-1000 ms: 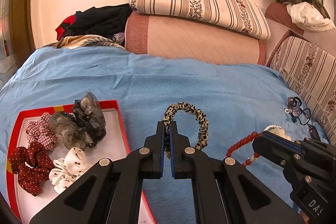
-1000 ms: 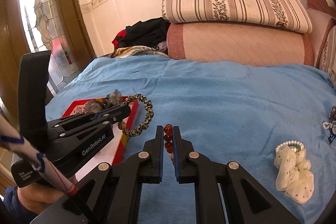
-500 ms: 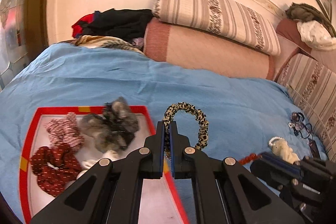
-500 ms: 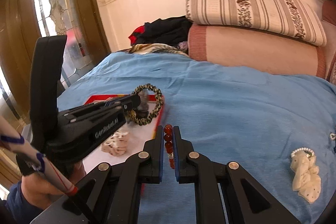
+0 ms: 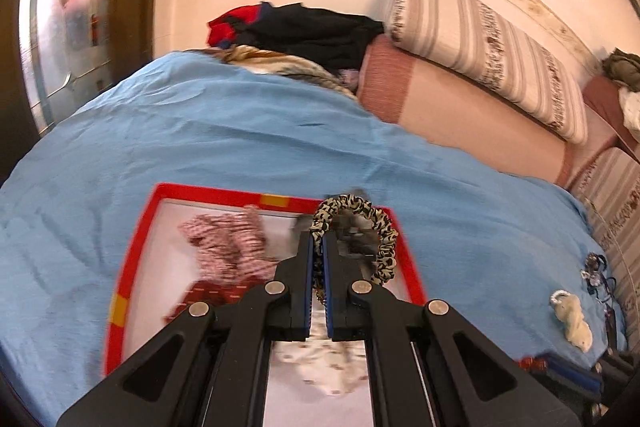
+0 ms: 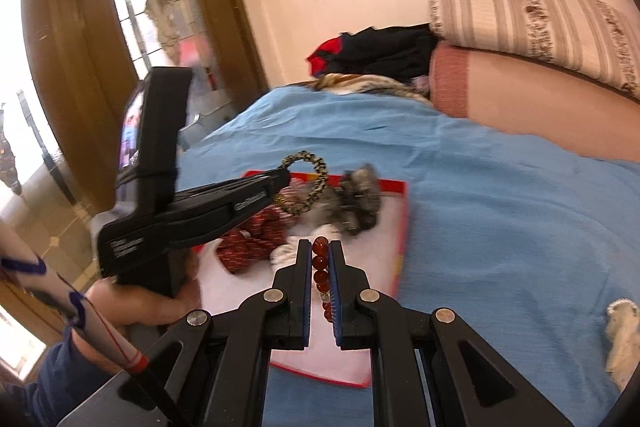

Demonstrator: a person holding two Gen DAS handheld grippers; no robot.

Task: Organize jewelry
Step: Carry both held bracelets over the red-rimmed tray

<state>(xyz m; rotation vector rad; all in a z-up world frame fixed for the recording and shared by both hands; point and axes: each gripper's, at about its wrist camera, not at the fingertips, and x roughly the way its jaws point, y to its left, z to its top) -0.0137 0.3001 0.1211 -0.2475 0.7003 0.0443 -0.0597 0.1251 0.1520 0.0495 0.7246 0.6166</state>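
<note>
My left gripper (image 5: 319, 243) is shut on a leopard-print hair tie (image 5: 376, 223), held above the far right part of the red-rimmed white tray (image 5: 132, 247). The same tie (image 6: 316, 183) and left gripper (image 6: 286, 177) show in the right wrist view, over the tray (image 6: 402, 223). My right gripper (image 6: 320, 247) is shut on a red bead bracelet (image 6: 320, 263), above the tray's near part. Inside the tray lie a checked scrunchie (image 5: 228, 243), a dark red one (image 6: 248, 247), a grey one (image 6: 356, 203) and a white dotted one (image 5: 324, 359).
The tray rests on a blue bedspread (image 5: 240, 135). A cream scrunchie with a pearl band (image 5: 572, 319) and a tangle of dark jewelry (image 5: 596, 271) lie at the right. Pillows (image 5: 480, 39) and heaped clothes (image 5: 304, 27) sit at the far side. A hand (image 6: 136, 299) holds the left gripper.
Both grippers have swung left across the bed and now hang over the tray, each still holding its piece. The views have rolled somewhat.
</note>
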